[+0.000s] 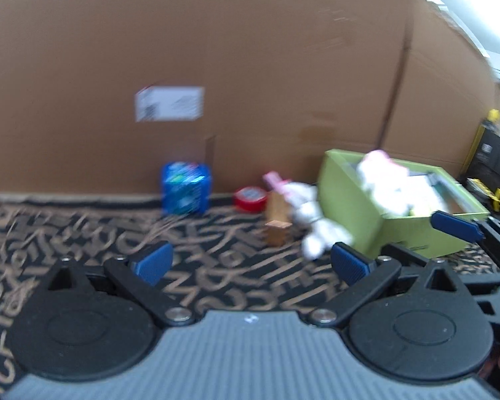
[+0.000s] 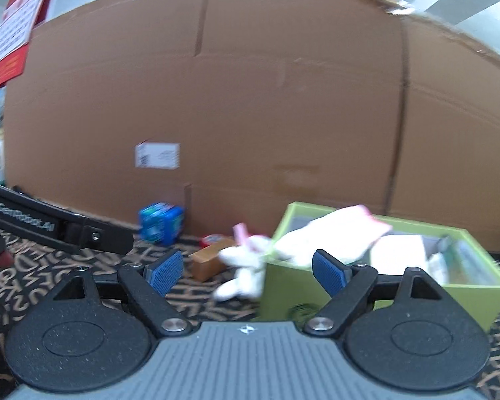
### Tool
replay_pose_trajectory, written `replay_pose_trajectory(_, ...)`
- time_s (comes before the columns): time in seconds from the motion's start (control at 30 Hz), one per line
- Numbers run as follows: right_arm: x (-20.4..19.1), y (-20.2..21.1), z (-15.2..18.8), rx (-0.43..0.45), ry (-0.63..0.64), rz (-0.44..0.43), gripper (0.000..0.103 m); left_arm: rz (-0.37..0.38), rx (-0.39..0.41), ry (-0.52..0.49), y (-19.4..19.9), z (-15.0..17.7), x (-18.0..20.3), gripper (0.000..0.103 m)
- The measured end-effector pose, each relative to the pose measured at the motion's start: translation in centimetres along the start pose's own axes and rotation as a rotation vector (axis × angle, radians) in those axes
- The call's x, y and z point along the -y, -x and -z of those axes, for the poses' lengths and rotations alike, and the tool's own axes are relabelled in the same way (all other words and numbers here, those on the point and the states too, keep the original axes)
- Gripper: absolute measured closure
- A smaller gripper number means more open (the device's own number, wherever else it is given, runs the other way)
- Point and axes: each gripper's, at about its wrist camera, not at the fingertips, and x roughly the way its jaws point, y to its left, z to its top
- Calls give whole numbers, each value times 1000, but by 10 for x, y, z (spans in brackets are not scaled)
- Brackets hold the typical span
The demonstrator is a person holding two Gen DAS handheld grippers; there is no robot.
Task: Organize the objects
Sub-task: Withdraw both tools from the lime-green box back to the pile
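Cardboard wall [image 2: 266, 100]: a tall brown sheet that fills the back of both views, with a small white label [image 2: 157, 155] stuck low on it.
Carpet [image 1: 216, 260]: dark, covered in tan letter shapes; everything stands on it.
Green box [image 2: 366, 295]: an open, lime-green box on the right, near the wall, with pale and white items piled inside. The blur hides what they are.
Left gripper [image 1: 250, 263]: both blue pads stand wide apart above the carpet, with nothing between them.
Right gripper [image 2: 246, 271]: blue pads also spread wide and empty, pointed toward the box and the toy.
Plush toy [image 1: 313, 223]: white with a pink part, lying on the carpet against the box's left side.
Blue box [image 1: 186, 187]: a small patterned cube at the foot of the wall, well left of the green box.
Wooden blocks [image 1: 277, 218]: two small tan pieces just left of the toy.
Red tin [image 1: 250, 198]: a small round item by the wall, between the blue box and the toy.
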Motion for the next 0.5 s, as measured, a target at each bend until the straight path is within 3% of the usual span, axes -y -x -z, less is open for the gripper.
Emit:
replay_pose_trajectory(0.07, -11, -9, 0, -23, 4, -31, 31, -23, -17, 27, -4, 2, -16, 0)
replay_pose_trajectory(0.23, -36, -36, -3, -87, 20, -47, 41, -82, -38, 64, -16, -3, -43, 0)
replay_pose_trajectory(0.33, -47, -58, -5, -122, 26, -45, 43, -99, -48, 83, -24, -5, -53, 0)
replay_pose_trajectory(0.5, -57, -99, -6, -185, 24, 34, 46, -130, -61, 75, -40, -12, -62, 0)
